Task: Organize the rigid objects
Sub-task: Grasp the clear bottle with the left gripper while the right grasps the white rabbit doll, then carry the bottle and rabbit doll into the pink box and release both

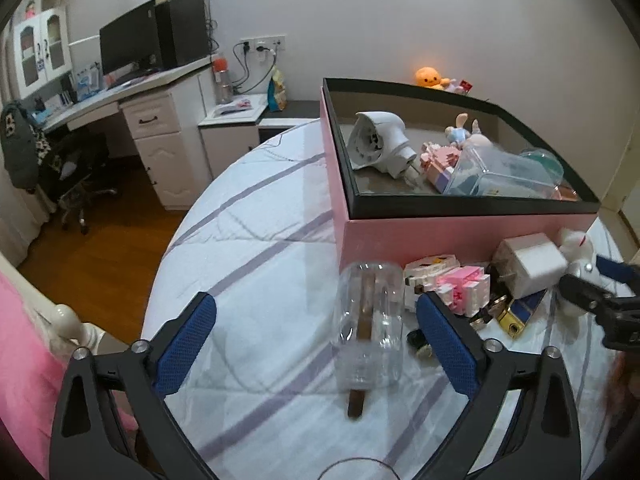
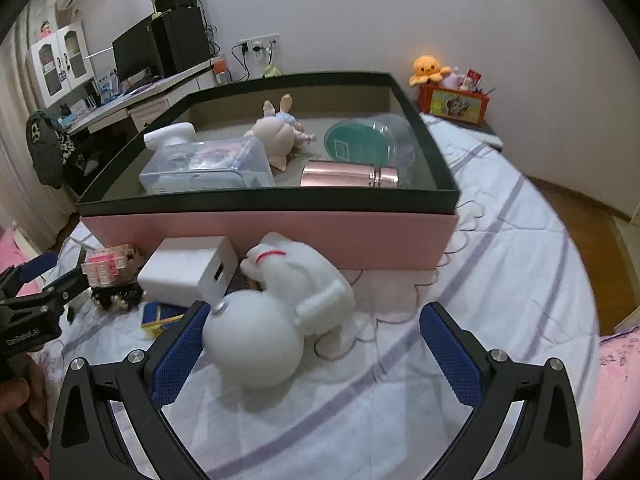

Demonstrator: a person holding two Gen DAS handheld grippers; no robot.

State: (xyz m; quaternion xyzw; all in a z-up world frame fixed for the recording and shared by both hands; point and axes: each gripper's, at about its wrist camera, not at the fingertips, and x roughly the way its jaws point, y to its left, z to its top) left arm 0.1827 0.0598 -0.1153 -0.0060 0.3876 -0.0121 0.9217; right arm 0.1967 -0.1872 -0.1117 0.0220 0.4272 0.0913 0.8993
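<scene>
A clear plastic bottle lies on the striped bedsheet between the fingers of my left gripper, nearer the right pad; the jaws are open and neither pad presses it. A brown stick pokes out of its near end. My right gripper is open around a white plush rabbit, whose round head rests against the left pad. Behind both stands a pink box with a black rim, holding a clear container, a doll, a teal-lidded jar and a rose-gold bottle.
A white cube charger, a pink block toy and a blue-and-gold item lie against the box front between the grippers. The bed edge drops to wooden floor at left. A desk with a monitor stands beyond.
</scene>
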